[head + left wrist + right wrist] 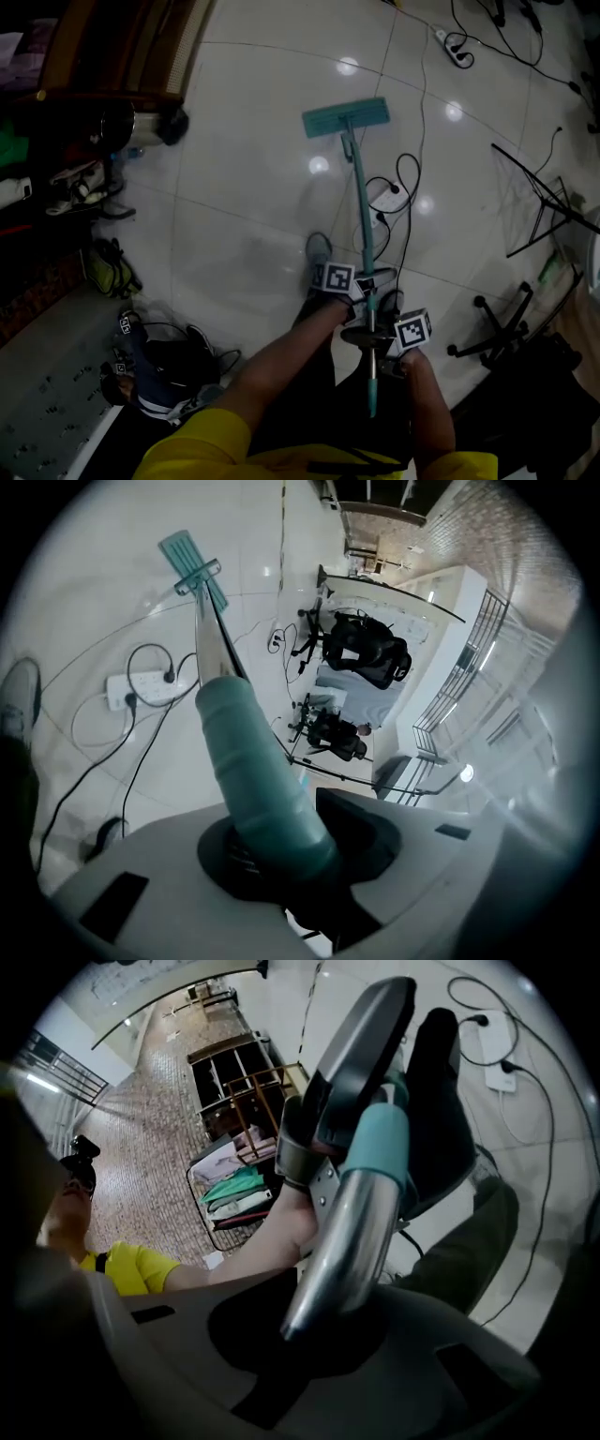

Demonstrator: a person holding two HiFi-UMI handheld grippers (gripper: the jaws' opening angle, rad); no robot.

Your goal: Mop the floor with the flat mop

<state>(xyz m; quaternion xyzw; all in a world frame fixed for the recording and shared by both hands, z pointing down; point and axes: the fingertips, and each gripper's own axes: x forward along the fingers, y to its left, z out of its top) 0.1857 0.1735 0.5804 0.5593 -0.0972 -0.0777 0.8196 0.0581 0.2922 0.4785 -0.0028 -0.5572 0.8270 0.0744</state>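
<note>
The flat mop has a teal head [346,117] lying flat on the white tiled floor [253,225]. Its handle [362,225] slants back toward me. My left gripper [367,286] is shut on the handle's teal grip [253,771], and the mop head [192,566] shows far along the pole in the left gripper view. My right gripper [375,339] is shut on the bare metal pole [352,1232] nearer the handle's end, just behind the left one. The teal sleeve [380,1147] and the left gripper's body fill the right gripper view ahead of it.
A white power strip [384,199] with looping black cables lies right beside the handle. Another strip [457,54] sits at the far right. A black folding stand [548,206] and a chair base [502,328] are on the right. Bags [164,370] and a cluttered shelf [66,178] line the left.
</note>
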